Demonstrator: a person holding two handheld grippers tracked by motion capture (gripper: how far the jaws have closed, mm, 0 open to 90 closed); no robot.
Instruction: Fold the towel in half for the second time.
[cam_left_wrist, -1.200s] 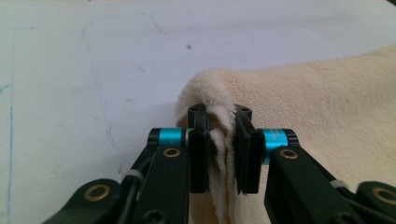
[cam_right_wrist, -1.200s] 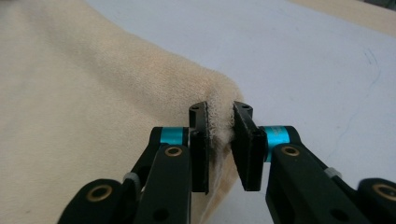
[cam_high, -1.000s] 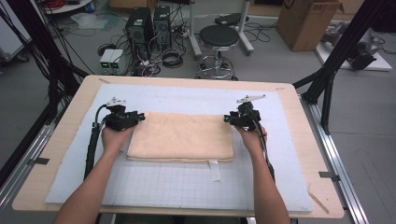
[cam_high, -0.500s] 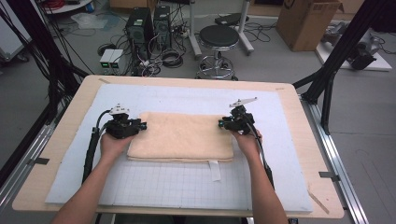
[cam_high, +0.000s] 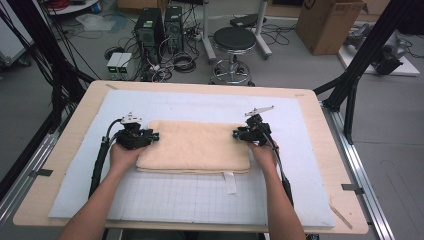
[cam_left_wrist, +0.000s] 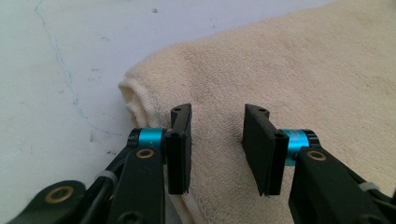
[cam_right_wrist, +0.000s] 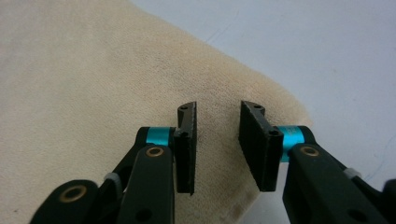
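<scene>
While a person holds a gripper at each far corner, a folded cream towel (cam_high: 194, 147) lies flat on the white mat (cam_high: 200, 105) of a wooden table (cam_high: 325, 150).

From largest to smallest: the high view gives the table, mat and towel, a white tag (cam_high: 229, 182) at the towel's near edge, and both hands on the towel's ends. The left gripper view adds the towel's rolled, layered corner, with the left gripper (cam_left_wrist: 217, 140) over it, jaws parted and nothing between them. The right gripper view shows the right gripper (cam_right_wrist: 217, 140) likewise released above the opposite corner, with bare mat beyond.
</scene>
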